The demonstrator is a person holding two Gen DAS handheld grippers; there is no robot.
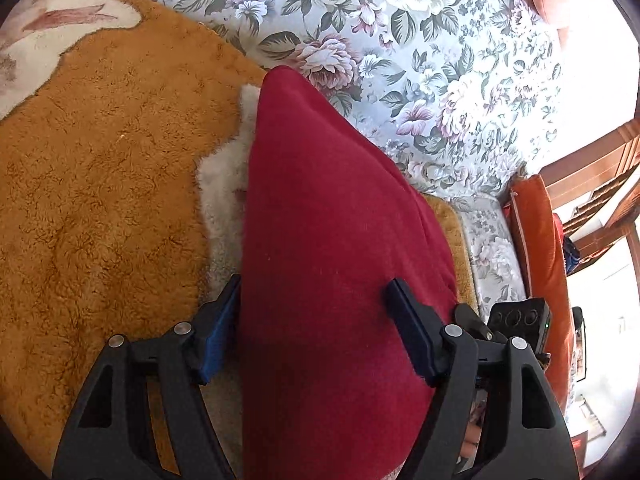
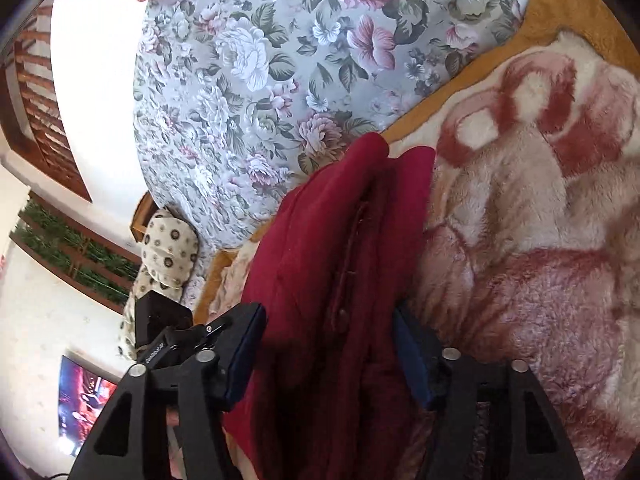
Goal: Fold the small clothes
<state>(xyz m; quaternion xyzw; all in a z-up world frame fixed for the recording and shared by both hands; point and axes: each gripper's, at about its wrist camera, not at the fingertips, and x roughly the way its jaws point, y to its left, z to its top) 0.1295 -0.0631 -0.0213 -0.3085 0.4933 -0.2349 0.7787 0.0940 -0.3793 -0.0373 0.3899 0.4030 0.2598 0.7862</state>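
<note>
The left hand-held gripper (image 1: pixel 316 308) stands with its blue-padded jaws apart, straddling a dark red knit garment (image 1: pixel 328 220) whose smooth folded panel runs forward between them; the left pad seems to brush the cloth's edge, but whether either pad presses is not clear. The right hand-held gripper (image 2: pixel 332 344) likewise has its jaws spread on either side of the same red garment (image 2: pixel 344 240), here bunched in long ridges with a seam running down the middle; its pads look close to the fabric rather than clamped on it. The garment lies on a plush orange-and-cream blanket (image 1: pixel 100 168), patterned in pink and white on the right-hand view, spread over a grey floral bedsheet (image 1: pixel 420 60). An orange cushion (image 1: pixel 536 232) sits at the bed's edge. The work appears to be mid-fold: one lengthwise fold seems laid, both tools poised over the near end. The next move likely calls for closing on the near edge and carrying it forward evenly.
</note>
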